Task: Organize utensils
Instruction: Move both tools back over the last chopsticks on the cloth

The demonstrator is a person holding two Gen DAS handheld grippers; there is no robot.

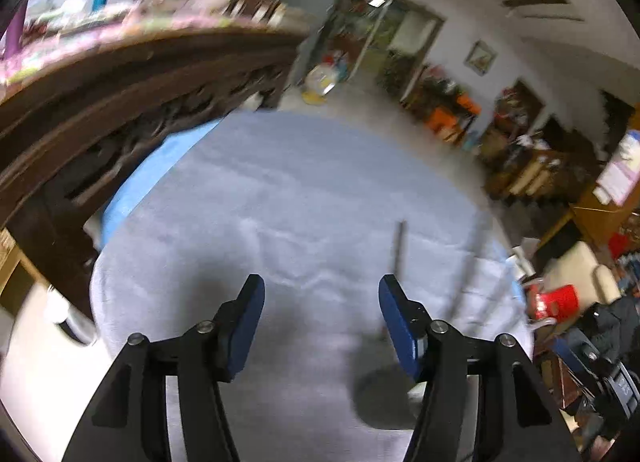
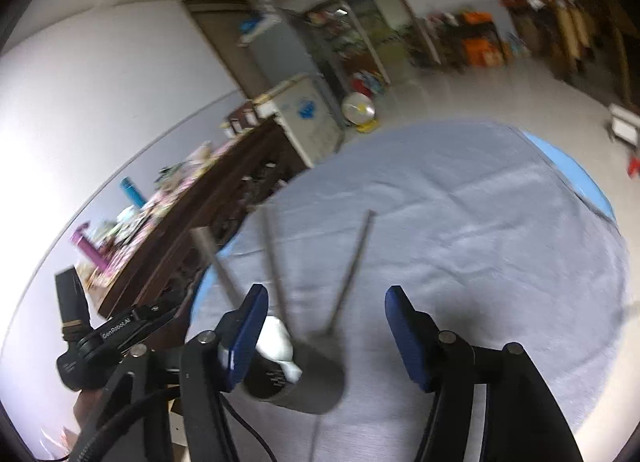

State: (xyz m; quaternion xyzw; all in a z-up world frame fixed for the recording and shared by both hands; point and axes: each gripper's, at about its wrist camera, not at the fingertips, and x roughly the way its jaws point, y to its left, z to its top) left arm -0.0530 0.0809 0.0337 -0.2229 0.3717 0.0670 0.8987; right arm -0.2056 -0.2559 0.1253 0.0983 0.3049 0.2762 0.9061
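- While both pairs of fingers are held apart and empty, the dark cylindrical utensil holder (image 2: 298, 380) is seen just left of the right gripper (image 2: 326, 336).
- Thin metal utensil handles (image 2: 354, 266) stand tilted upward, ahead of the right fingers; the left gripper (image 1: 322, 326) is farther off.

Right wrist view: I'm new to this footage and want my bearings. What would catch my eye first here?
A dark cylindrical holder stands on the grey cloth near the bottom, with several long metal handles fanning out of it and something white at its rim. The right gripper frames it with blue pads open, holding nothing. The left gripper, in its own view, is open too, over bare cloth.
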